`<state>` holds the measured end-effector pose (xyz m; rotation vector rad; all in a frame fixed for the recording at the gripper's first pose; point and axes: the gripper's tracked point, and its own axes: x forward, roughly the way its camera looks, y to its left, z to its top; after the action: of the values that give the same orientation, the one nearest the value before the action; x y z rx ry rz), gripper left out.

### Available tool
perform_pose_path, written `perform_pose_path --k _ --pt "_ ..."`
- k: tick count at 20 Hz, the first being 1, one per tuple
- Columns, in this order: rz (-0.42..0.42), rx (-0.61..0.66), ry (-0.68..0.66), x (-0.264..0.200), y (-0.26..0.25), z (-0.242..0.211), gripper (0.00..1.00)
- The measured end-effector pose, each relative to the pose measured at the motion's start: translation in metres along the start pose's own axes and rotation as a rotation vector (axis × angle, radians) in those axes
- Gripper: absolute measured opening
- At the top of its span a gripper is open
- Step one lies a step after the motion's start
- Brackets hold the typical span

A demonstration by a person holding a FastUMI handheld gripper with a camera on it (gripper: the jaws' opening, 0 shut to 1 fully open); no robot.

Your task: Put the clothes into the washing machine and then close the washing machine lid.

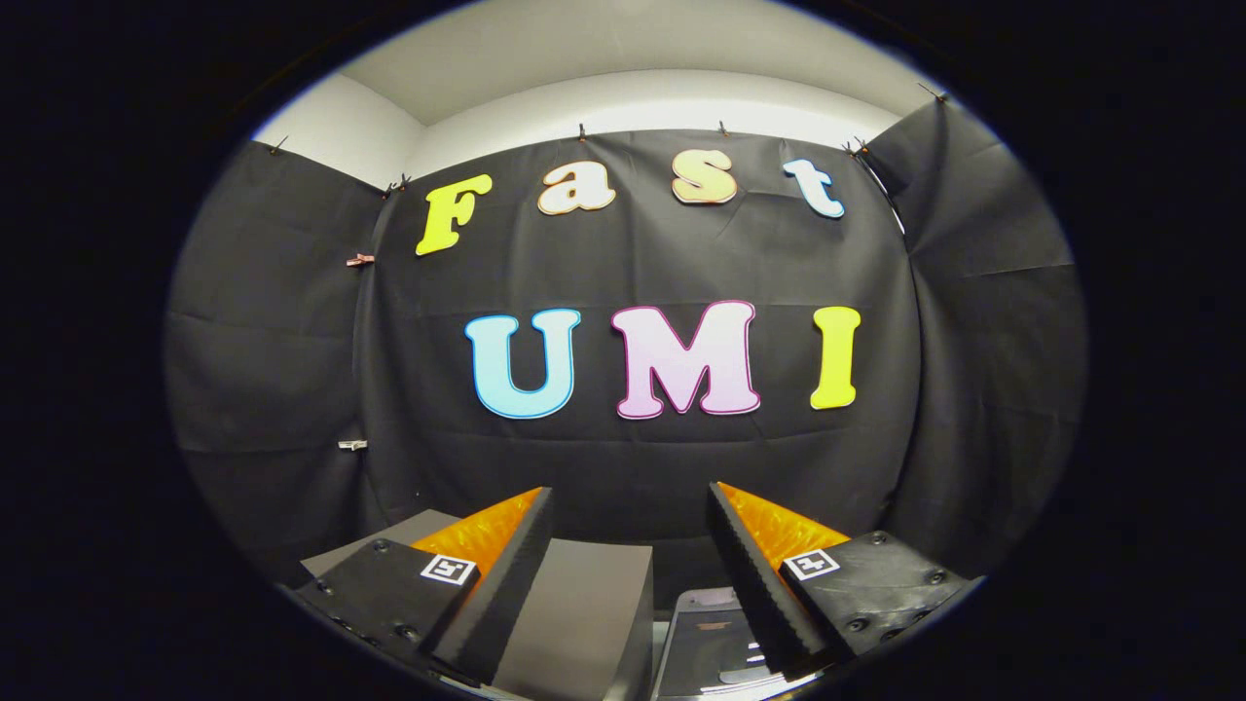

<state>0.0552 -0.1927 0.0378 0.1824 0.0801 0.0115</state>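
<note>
My gripper (628, 490) is held high and level, facing the booth's back wall. Its two fingers (492, 584) are black with orange sides and stand wide apart, open, with nothing between them. Low down between the fingers, close to the right one, I see the top of a small appliance with a dark translucent lid (709, 638), which looks like the washing machine. The right finger hides part of it. I cannot tell whether the lid is up or down.
A grey box (584, 604) stands just left of the appliance, under and beyond the left finger. A second flat grey surface (389, 535) shows behind that finger. Black cloth walls close the booth at the back and on both sides.
</note>
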Motion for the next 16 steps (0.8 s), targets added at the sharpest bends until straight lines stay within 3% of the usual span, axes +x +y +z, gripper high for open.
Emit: perform_pose_path --k 16 --pt "-0.016 -0.073 -0.033 0.001 0.001 0.002 0.99"
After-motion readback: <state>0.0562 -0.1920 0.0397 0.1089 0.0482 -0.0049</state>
